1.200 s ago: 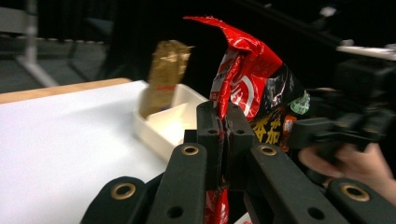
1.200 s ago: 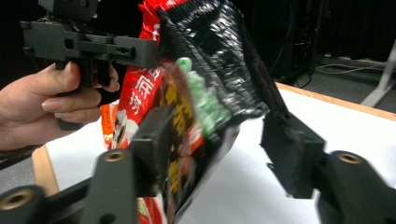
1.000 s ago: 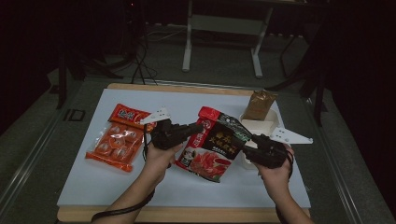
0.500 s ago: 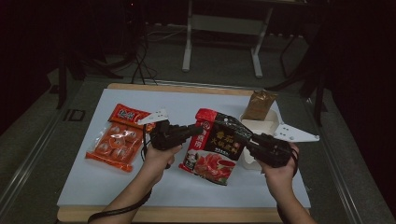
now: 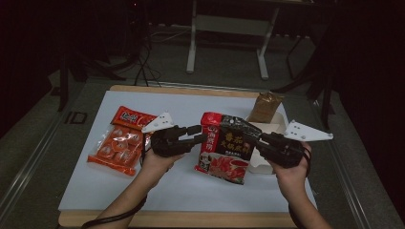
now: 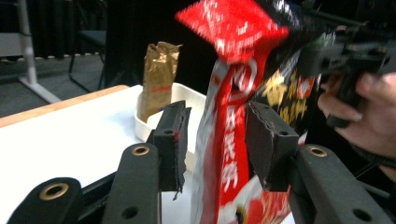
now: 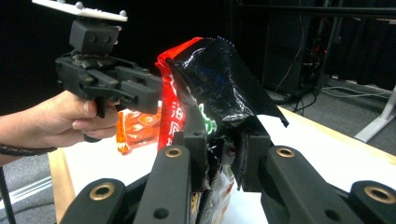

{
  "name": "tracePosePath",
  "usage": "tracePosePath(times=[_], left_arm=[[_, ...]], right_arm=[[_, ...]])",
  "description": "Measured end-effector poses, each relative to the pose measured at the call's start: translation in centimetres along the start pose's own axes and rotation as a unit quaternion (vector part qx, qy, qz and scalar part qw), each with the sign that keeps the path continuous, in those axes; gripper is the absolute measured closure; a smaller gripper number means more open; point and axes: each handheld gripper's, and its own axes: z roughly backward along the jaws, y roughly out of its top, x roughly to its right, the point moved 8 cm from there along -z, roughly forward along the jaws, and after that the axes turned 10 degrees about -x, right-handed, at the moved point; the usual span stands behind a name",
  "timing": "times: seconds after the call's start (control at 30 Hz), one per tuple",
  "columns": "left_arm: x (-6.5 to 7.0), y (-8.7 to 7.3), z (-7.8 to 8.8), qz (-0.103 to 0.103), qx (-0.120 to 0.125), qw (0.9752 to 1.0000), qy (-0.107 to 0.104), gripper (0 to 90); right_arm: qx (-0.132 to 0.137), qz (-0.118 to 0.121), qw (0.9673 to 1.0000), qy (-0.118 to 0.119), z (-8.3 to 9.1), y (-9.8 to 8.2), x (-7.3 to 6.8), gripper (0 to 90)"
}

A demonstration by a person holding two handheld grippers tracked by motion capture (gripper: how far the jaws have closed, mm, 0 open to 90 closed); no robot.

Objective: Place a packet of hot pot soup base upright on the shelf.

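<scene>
My right hand-held gripper (image 7: 219,163) pinches the soft, light, slippery soup packet (image 5: 223,147) at its edge; my left hand-held gripper (image 6: 215,140) has just opened around it.

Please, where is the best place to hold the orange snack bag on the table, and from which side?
Take the orange snack bag by its near short edge, coming from the person's side. It lies flat, and its middle bulges with small packets, so the thin sealed edge probably suits a claw better.
</scene>
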Motion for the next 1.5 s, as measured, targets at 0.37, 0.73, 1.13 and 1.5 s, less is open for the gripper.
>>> tracePosePath(times=[0.37,0.73,1.13,1.5], left_arm=[[-0.1,-0.3,2.0,0.001,0.017,0.9999,-0.003,33.0],[-0.9,-1.5,3.2,-0.006,-0.002,0.9988,0.048,2.5],[-1.6,-4.2,3.5,-0.011,-0.015,0.9968,0.078,1.2],[-1.2,-7.2,4.2,-0.036,-0.026,0.9952,0.087,1.2]], right_arm=[[0.001,0.021,0.9998,0.000,0.6,1.1,0.7,77.2],[0.011,0.042,0.9991,-0.004,1.6,1.8,1.6,77.3],[0.039,0.045,0.9979,-0.024,3.7,3.2,4.5,77.3],[0.047,0.048,0.9948,-0.077,6.7,3.4,8.5,77.2]])
